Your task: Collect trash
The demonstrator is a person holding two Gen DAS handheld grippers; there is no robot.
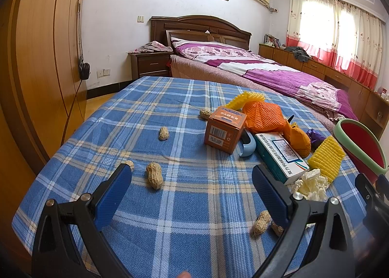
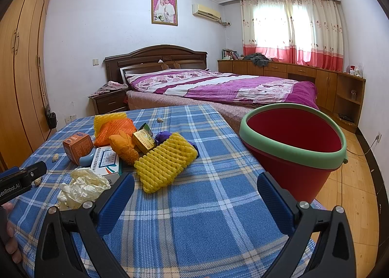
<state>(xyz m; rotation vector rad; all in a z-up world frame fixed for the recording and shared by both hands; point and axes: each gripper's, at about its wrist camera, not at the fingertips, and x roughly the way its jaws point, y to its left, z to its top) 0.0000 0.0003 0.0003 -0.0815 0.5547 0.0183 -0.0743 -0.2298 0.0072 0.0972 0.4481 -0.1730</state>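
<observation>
Trash lies on a blue plaid tablecloth (image 1: 184,195): several peanuts (image 1: 154,175), an orange box (image 1: 225,129), a white and teal box (image 1: 282,157), orange foam net (image 1: 263,115), yellow foam net (image 2: 164,162), crumpled tissue (image 2: 82,186) and a gold box (image 2: 143,140). A red bucket with a green rim (image 2: 291,146) stands at the table's right edge. My left gripper (image 1: 192,189) is open and empty above the cloth, near the peanuts. My right gripper (image 2: 195,195) is open and empty, between the yellow net and the bucket.
A bed with a purple cover (image 2: 218,85) stands behind the table. A wooden wardrobe (image 1: 43,59) is on the left, low cabinets (image 2: 304,76) are under the curtained window, and wooden floor (image 2: 352,168) shows at the right.
</observation>
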